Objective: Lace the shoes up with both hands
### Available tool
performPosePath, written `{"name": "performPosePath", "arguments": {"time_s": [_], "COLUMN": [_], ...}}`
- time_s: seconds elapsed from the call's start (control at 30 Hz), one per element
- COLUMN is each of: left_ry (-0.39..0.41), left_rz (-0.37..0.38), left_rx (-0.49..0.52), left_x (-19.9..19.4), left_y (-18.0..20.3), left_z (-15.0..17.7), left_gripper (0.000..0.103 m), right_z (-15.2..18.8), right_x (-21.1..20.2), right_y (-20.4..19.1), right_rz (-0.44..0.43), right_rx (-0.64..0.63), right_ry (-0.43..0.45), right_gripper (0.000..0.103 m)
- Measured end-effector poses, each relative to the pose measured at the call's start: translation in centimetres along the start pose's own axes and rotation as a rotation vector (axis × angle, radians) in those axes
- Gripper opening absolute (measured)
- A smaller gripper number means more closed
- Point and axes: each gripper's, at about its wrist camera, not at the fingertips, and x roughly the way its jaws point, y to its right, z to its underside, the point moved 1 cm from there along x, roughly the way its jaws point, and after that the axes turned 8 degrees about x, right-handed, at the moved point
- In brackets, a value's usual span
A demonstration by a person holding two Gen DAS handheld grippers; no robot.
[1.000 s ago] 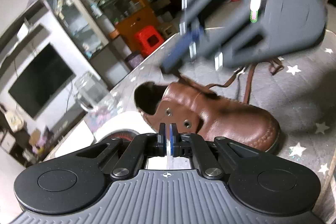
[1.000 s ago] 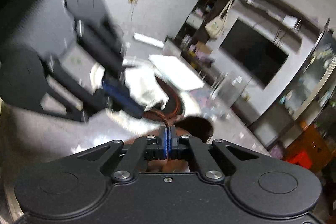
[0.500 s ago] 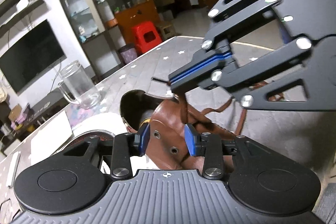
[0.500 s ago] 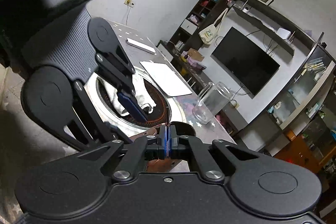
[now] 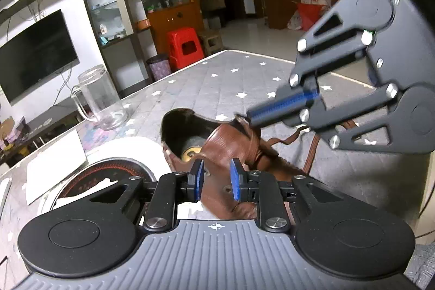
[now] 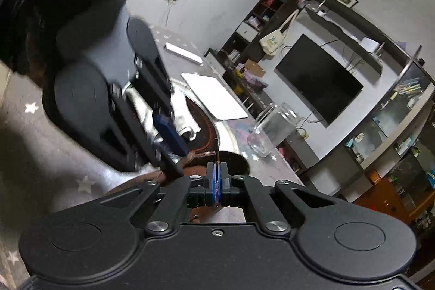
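A brown leather shoe (image 5: 231, 151) lies on the grey star-patterned table cover, its opening facing the far side. My left gripper (image 5: 216, 181) is open, its blue pads on either side of the shoe's eyelet flap. My right gripper (image 6: 217, 175) is shut on the tip of the brown lace (image 6: 216, 151), which sticks up between the pads. In the left wrist view the right gripper (image 5: 254, 117) hovers just above the shoe's tongue, with the lace (image 5: 310, 156) trailing behind it. In the right wrist view the left gripper (image 6: 174, 151) is blurred, close on the left.
A clear glass mug (image 5: 99, 99) stands beyond the shoe on the left. A round black and white hob (image 5: 114, 167) with a white cloth lies left of the shoe. A white pad (image 5: 54, 167) lies further left. The far table edge (image 5: 231, 52) runs behind.
My left gripper has opened from shut and moved in around the shoe's eyelet flap. My right gripper, still shut on the lace tip, has moved right and away from the left gripper.
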Motion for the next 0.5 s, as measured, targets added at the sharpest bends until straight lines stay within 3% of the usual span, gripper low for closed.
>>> {"name": "performPosePath", "arguments": {"time_s": [0.07,0.17,0.37,0.47,0.5], "left_ry": [-0.051,-0.089,0.0,0.023,0.031], "left_rz": [-0.031,-0.015,0.027,0.032,0.034], "left_rx": [-0.007,-0.079,-0.121,-0.111,-0.108], "left_x": [0.7,1.0,-0.8,-0.6,-0.4], "left_y": [-0.6,-1.7,-1.7,-1.0,-0.7], "left_z": [1.2,2.7,0.4,-1.2,-1.9], "left_gripper": [0.013,0.013,0.014,0.018,0.024], "right_z": [0.3,0.6,0.7,0.9,1.0], "right_x": [0.7,1.7,2.2,2.0,1.9], "right_y": [-1.0,-2.2,-2.8,-2.8,-2.9], "right_rz": [-0.008,-0.024,-0.018,-0.013,-0.012], "right_rx": [-0.051,-0.107,-0.128,-0.129,-0.134], "right_ry": [-0.02,-0.041,-0.053,-0.066,-0.071], "right_gripper": [0.001,0.001,0.001,0.001,0.001]}}
